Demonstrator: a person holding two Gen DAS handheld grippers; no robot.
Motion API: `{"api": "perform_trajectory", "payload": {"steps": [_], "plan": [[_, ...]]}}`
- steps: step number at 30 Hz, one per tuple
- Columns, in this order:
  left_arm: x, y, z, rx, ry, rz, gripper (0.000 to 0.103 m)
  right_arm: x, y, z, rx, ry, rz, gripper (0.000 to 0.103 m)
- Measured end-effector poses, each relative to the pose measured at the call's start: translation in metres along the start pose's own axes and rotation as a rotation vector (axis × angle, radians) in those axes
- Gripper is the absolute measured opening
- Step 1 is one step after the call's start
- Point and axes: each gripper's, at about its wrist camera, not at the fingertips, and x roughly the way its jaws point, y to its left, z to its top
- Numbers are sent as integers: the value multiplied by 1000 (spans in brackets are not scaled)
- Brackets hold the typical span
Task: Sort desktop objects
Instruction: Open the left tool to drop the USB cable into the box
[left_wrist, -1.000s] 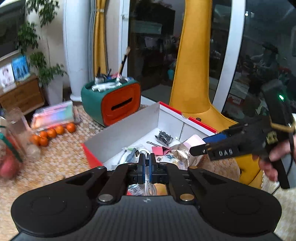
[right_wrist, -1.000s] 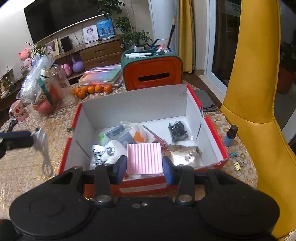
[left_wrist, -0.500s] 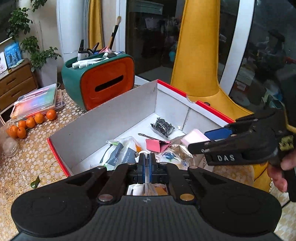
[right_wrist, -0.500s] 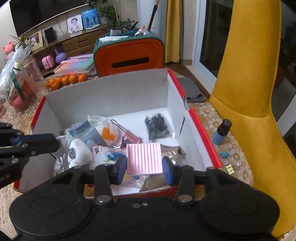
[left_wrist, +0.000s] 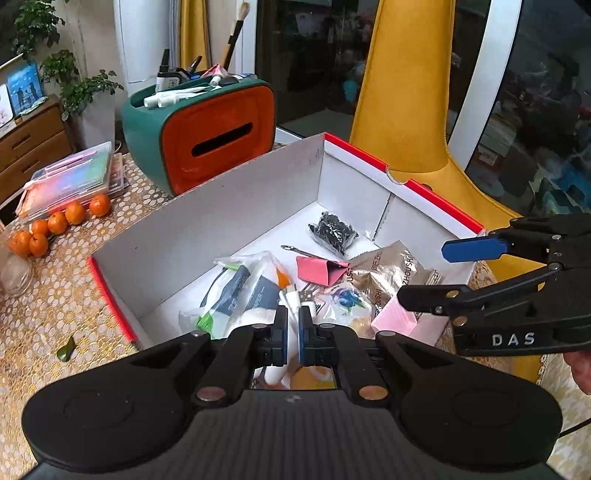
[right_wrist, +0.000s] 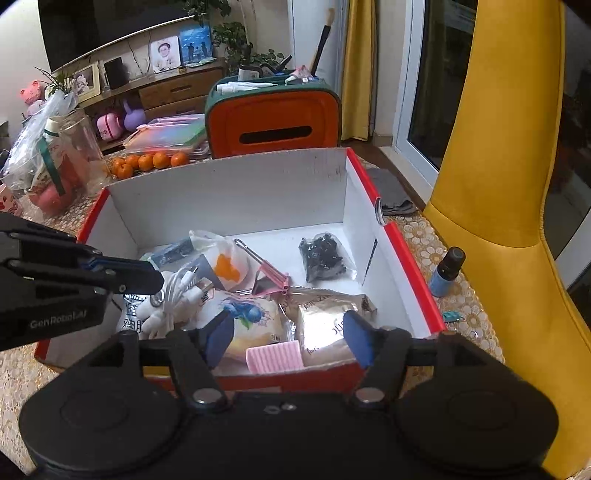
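Note:
A red and white cardboard box (right_wrist: 402, 266) (left_wrist: 424, 188) holds several small items: snack packets, a bag of black clips (right_wrist: 323, 256), a pink binder clip (right_wrist: 269, 282). My right gripper (right_wrist: 288, 338) is open over the box's near edge, and a pink ribbed pad (right_wrist: 275, 356) (left_wrist: 400, 321) lies in the box below it. My left gripper (left_wrist: 291, 330) is shut on a white cable (right_wrist: 173, 295) (left_wrist: 290, 301), which hangs over the box's left part.
A green and orange organizer (right_wrist: 273, 118) with pens stands behind the box. Oranges (right_wrist: 147, 162), a plastic case (right_wrist: 166, 134) and a glass jar (right_wrist: 79, 151) are at the left. A small blue bottle (right_wrist: 445, 273) stands right of the box, by a yellow chair (right_wrist: 498, 166).
My right gripper has opened and let the pink pad drop into the box. Both grippers have moved in over the box; the left one still holds the cable.

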Motion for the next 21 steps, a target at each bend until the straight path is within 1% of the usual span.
{"api": "perform_trajectory", "payload": {"steps": [8, 12, 16, 21], "plan": [[-28, 4, -12, -26, -19, -22, 4, -19, 6, -4, 10, -28, 34, 69], [-39, 2, -21, -21, -20, -22, 4, -28, 13, -7, 3, -36, 38, 70], [-50, 0, -30, -2, -48, -1, 4, -38, 21, -11, -13, -39, 51, 70], [-59, 3, -37, -29, -55, 20, 5, -51, 32, -17, -40, -52, 57, 74]]}}
